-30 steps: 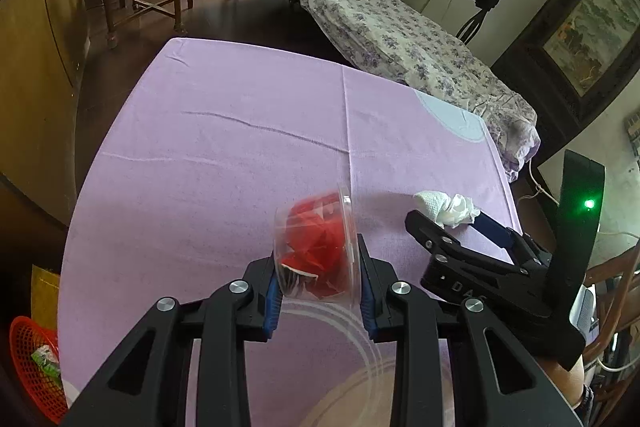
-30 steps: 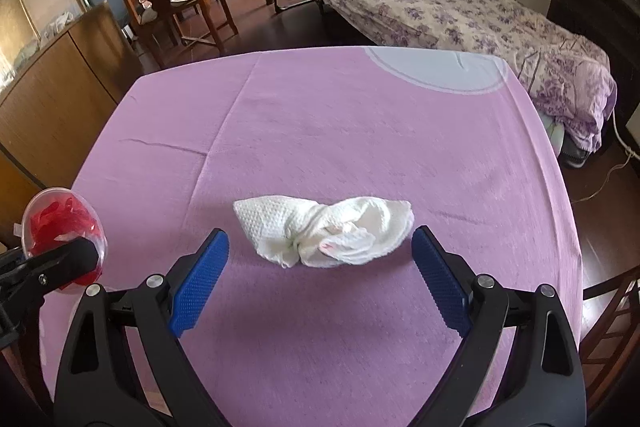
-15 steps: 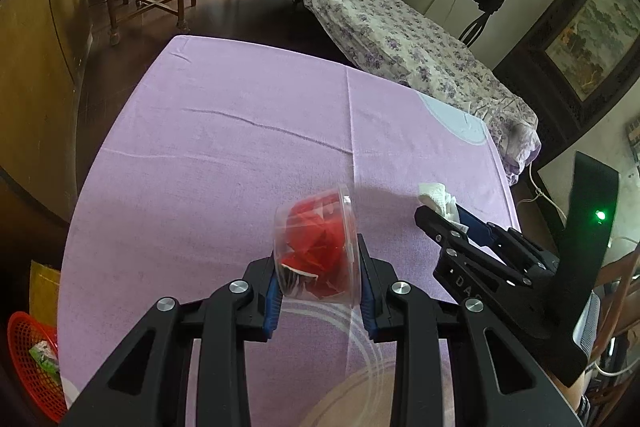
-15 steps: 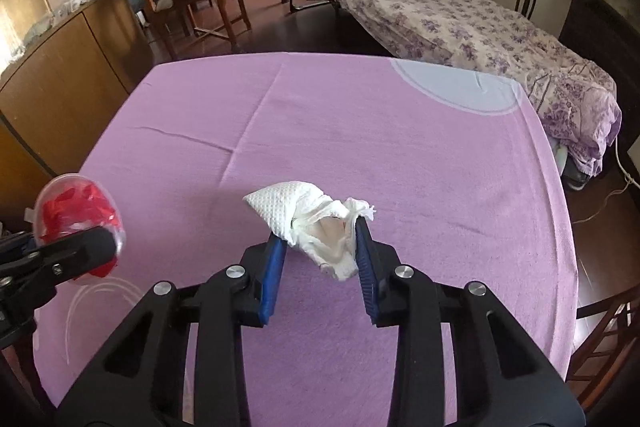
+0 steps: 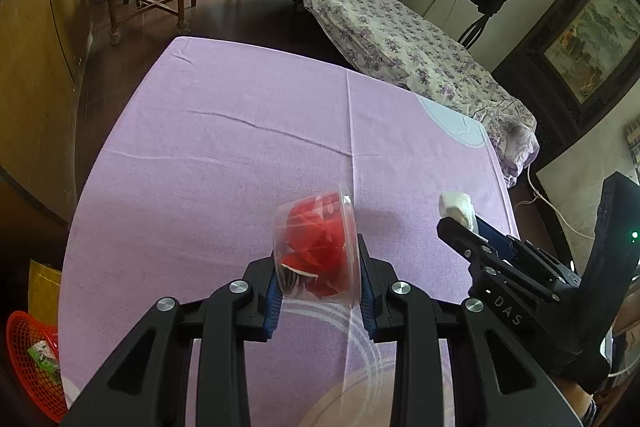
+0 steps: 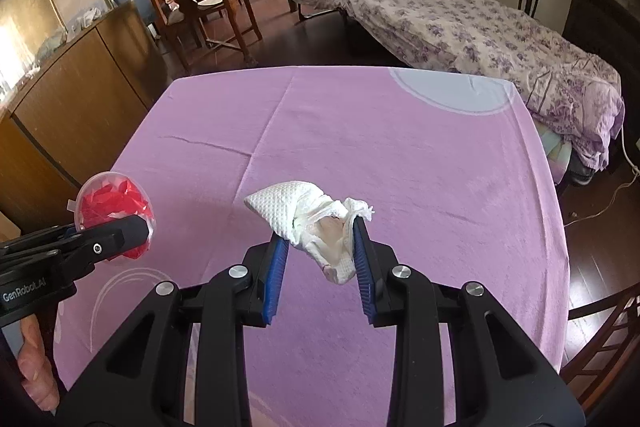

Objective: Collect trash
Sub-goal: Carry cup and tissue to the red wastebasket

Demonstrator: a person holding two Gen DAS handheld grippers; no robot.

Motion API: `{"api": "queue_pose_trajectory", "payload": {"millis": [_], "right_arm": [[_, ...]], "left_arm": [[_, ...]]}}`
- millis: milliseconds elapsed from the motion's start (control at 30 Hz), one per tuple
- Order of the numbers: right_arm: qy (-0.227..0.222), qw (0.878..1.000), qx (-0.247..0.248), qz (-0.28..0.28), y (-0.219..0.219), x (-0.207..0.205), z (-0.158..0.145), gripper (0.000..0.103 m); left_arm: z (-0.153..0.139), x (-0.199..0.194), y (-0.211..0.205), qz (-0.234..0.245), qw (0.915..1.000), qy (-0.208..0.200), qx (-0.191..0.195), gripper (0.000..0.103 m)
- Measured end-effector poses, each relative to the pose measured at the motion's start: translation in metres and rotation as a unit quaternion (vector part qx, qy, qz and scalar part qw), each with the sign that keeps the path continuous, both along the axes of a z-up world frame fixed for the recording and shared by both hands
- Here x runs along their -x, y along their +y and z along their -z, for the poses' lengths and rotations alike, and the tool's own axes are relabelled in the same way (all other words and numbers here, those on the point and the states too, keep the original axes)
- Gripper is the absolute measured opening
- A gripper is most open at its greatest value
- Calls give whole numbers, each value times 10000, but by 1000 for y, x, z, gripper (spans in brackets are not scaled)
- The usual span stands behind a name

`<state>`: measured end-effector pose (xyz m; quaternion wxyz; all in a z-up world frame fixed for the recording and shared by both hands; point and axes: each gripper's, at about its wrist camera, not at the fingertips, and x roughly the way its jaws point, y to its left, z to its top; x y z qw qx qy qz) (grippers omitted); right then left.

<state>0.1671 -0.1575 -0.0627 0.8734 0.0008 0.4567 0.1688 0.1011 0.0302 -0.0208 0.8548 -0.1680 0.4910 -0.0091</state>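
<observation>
My left gripper (image 5: 318, 255) is shut on a clear plastic cup (image 5: 312, 227) stuffed with red scraps, held on its side just above the purple tablecloth (image 5: 240, 147). That cup (image 6: 112, 199) also shows at the left edge of the right wrist view, clamped in the left gripper's fingers (image 6: 120, 231). My right gripper (image 6: 319, 231) is shut on a crumpled white paper towel (image 6: 296, 203), its blue pads pressing both sides, and the towel hangs clear of the cloth. In the left wrist view the towel (image 5: 456, 205) sticks out past the right gripper's fingertips (image 5: 452, 227).
A red mesh basket (image 5: 28, 355) with some litter stands on the floor at the table's near left corner. A wooden cabinet (image 6: 72, 87) runs along the left, a flowered bed (image 5: 400, 39) lies beyond the table, and a chair back (image 6: 600, 339) is at the near right.
The right gripper's jaws closed from wide open onto the paper towel and raised it off the cloth. The left gripper and its cup stayed put.
</observation>
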Motion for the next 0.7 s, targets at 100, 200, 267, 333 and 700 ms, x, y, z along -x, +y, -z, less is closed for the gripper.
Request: {"api": "queue_pose_trajectory", "payload": {"millis": [100,200,267,333,700], "right_arm": [[62,9999,-106,24,-6,0,1,33],[101,9999,-135,28,-7,4,1,33],[125,9998,-156,48,-6,8,0,33],[141,9997,-167,50,-5,14,-1,33],[147,9996,-241,-25,-1,64,-18,33]], "left_arm": [[-1,0,1,-20,10000,-6,29,31],[-5,2,2,-37,10000,-36,69,31],[-7,3,2,-26,9999,-53,87,31],[-9,7,1,2,9999,-69,110,31],[-32,54,14,-60,9997,-234,6,31]]}}
